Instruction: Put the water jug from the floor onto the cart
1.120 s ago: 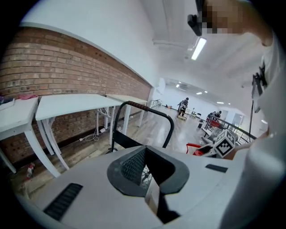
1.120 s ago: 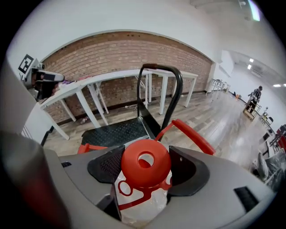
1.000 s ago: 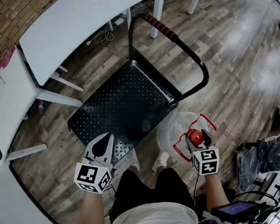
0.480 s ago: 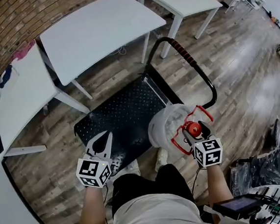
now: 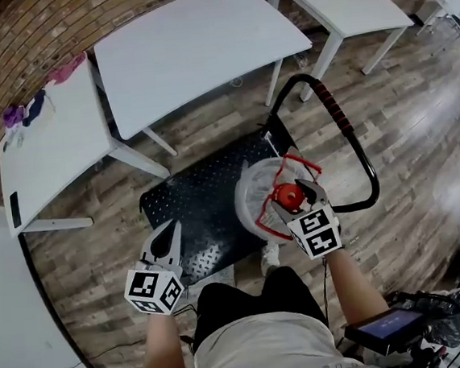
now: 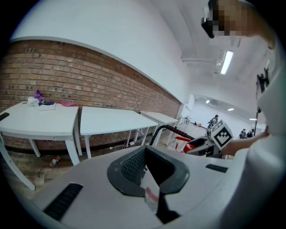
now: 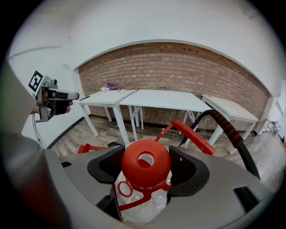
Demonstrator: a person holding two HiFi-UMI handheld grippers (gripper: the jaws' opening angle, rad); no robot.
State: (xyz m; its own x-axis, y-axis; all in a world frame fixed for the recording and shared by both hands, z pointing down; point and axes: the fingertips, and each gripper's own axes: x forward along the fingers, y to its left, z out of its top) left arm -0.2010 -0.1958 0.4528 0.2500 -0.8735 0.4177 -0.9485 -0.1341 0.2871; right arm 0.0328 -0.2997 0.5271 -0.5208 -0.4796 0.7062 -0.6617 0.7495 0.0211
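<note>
The water jug (image 5: 253, 191) is clear plastic with a red cap (image 5: 290, 197) and a red carrying handle (image 5: 297, 163). My right gripper (image 5: 294, 197) is shut on its neck, and the jug hangs over the right part of the black cart deck (image 5: 189, 197). In the right gripper view the cap (image 7: 145, 163) sits between the jaws of the right gripper (image 7: 145, 173), with the red handle (image 7: 193, 135) behind it. My left gripper (image 5: 169, 235) is shut and holds nothing, over the cart's near left edge. In its own view the left gripper (image 6: 151, 190) holds nothing.
The cart's push bar (image 5: 348, 127) with its red and black grip rises on the right. White tables (image 5: 192, 45) stand beyond the cart against a brick wall (image 7: 178, 67). The person's shoes (image 5: 271, 254) are at the cart's near edge. A tablet (image 5: 385, 327) lies at the bottom right.
My right gripper has lifted the jug from the floor at the cart's right and carried it left, over the deck. The left gripper has stayed shut near the cart's front edge.
</note>
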